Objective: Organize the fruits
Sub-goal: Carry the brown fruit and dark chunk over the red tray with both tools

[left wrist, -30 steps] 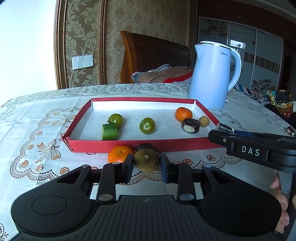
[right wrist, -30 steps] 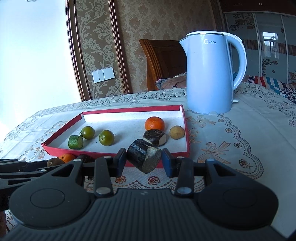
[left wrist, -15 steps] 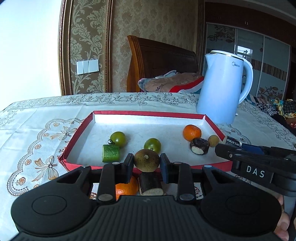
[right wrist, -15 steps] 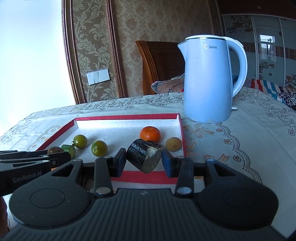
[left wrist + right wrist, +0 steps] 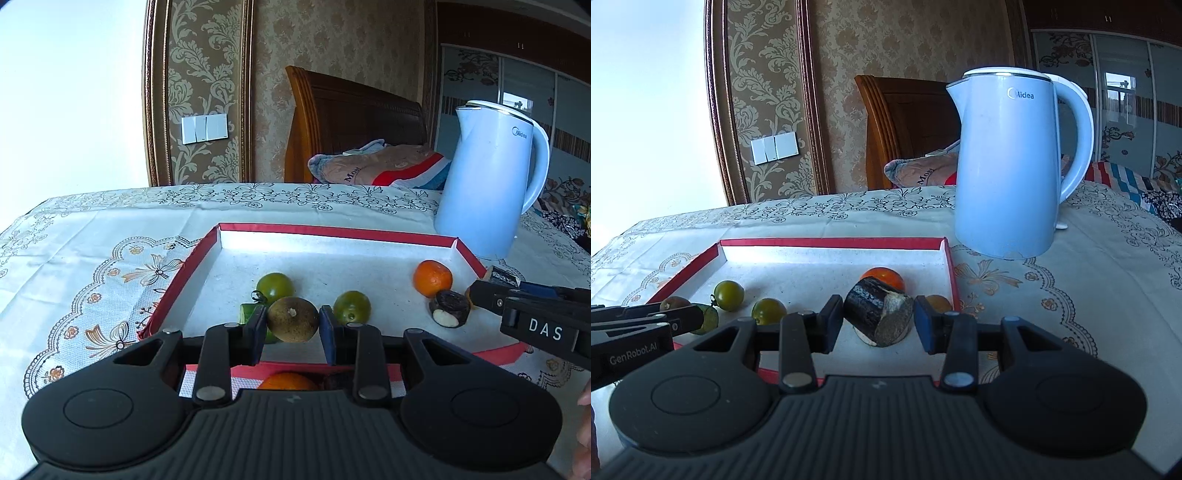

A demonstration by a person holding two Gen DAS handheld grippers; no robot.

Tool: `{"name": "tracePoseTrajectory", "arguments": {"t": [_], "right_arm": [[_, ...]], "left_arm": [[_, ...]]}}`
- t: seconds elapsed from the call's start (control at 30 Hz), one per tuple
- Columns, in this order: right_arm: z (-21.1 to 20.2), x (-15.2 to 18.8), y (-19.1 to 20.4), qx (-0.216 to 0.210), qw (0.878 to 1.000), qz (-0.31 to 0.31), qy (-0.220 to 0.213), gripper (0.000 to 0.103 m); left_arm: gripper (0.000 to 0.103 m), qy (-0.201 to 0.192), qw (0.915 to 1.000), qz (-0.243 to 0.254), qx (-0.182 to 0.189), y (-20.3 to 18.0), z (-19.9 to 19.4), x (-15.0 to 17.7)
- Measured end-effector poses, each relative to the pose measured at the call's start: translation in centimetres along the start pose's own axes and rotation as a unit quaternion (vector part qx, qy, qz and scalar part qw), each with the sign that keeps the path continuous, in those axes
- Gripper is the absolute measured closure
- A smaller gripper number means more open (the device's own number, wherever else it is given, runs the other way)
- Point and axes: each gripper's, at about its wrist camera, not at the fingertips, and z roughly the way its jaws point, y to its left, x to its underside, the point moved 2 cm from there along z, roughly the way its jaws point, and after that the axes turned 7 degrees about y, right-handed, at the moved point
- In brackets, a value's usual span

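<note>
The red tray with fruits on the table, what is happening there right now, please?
A person is sorting fruit into the red tray, with a gripper in each hand. The left gripper is shut on a round brown fruit above the tray's near edge. The right gripper is shut on a dark cut chunk, also over the tray. Inside already lie two green fruits, an orange and another dark chunk. One orange waits outside on the tablecloth.

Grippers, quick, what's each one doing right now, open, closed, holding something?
Left gripper: shut on the brown fruit, held over the tray.
Right gripper: shut on the dark chunk, also over the tray.
</note>
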Motion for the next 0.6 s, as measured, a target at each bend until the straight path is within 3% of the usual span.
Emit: {"name": "tracePoseTrajectory", "arguments": {"t": [0.6], "right_arm": [[2.2, -1.4, 0.3, 0.007, 1.0, -0.002, 0.004, 0.064]], "left_arm": [[0.073, 0.003, 0.9994, 0.01, -0.032, -0.3, 2.8, -1.6]]}}
